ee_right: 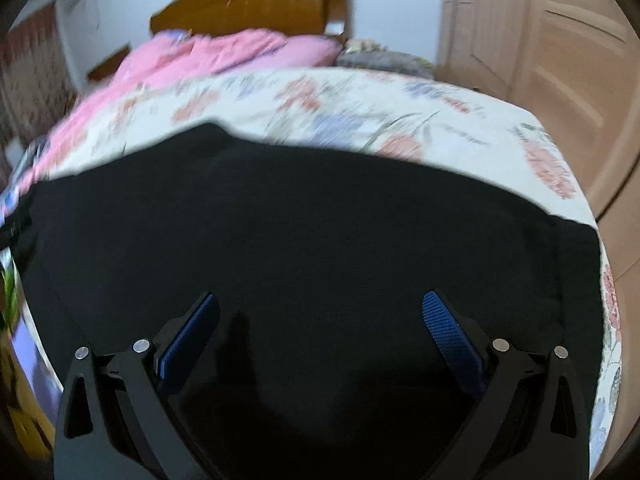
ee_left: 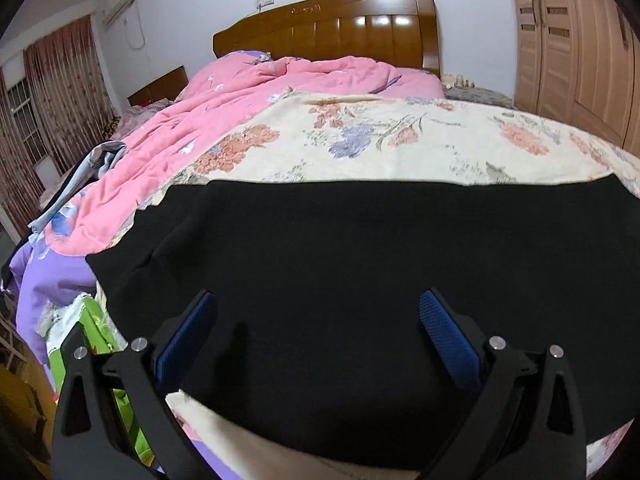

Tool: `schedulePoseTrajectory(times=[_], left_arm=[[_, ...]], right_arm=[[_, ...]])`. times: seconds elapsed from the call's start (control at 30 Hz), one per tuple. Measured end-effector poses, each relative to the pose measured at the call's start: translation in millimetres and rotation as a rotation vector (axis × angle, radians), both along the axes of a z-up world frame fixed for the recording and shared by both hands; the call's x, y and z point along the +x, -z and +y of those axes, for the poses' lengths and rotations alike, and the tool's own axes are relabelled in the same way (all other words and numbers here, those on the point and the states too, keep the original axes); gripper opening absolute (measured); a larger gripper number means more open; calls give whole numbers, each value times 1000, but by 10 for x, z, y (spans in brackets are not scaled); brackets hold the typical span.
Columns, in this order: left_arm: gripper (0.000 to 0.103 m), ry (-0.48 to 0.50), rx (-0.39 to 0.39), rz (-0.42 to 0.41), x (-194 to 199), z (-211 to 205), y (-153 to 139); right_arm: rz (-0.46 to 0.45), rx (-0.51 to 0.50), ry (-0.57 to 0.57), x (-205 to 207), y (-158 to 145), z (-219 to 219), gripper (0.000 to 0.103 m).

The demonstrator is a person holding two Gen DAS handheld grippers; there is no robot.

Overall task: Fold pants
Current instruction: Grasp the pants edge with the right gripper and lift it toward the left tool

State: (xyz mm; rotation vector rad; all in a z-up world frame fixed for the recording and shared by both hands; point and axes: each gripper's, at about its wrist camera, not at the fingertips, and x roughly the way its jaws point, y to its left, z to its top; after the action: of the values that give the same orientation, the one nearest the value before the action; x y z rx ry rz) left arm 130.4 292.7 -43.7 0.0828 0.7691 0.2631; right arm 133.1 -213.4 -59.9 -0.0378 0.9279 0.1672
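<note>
In the left wrist view the left claw (ee_left: pixel 318 312) is spread wide and released, its blue fingers (ee_left: pixel 448 340) apart with nothing between them but the black pants (ee_left: pixel 340 260) lying flat beneath and ahead; whether the tips touch the cloth I cannot tell. The pants spread across the near end of the bed on a cream floral sheet (ee_left: pixel 400 136), a strip of which shows under the claw at the pants' near edge, and their far edge runs nearly straight across the frame, with one end stretching off to the left toward a purple cover (ee_left: pixel 44 280) at the bedside. In the right wrist view, which is blurred, the right claw (ee_right: pixel 320 312) also stands released and wide, poised over the same dark cloth, and the pants fill the whole lower half of the frame, their right end stopping just short of the bed's right edge. Beyond the pants the floral sheet carries on, then a rumpled pink quilt (ee_left: pixel 256 92) lies heaped toward the left and back, then a wooden headboard (ee_left: pixel 340 28) stands against the wall, with a wooden wardrobe (ee_left: pixel 572 48) on the right and patterned curtains (ee_left: pixel 60 88) on the left
</note>
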Motion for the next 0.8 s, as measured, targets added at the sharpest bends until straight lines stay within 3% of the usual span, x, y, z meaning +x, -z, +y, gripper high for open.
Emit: schedulePoseTrajectory(times=[0.37,0.57,0.6,0.67,0.73,0.8], left_arm=[[101,-31,-5,19,-93,65,139],[101,-36,-35,11,-213,135,169],[101,-38,-66,-8,-268,174,122],[101,-39,-210,-89,-440,367,-10],[101,-73,-401,-172,-607,696,-96],[101,-185,-587,-249,-779,1172,-115]], right_arm=[[19,1,-145,-200,42,541,98],[8,-89,-221,-295,108,783,98],[24,-75,-214,-283,100,760,98],[16,-62,-186,-281,4,730,98],[-44,-26,-193,-280,-200,796,98],[-84,62,-252,-217,-412,1016,98]])
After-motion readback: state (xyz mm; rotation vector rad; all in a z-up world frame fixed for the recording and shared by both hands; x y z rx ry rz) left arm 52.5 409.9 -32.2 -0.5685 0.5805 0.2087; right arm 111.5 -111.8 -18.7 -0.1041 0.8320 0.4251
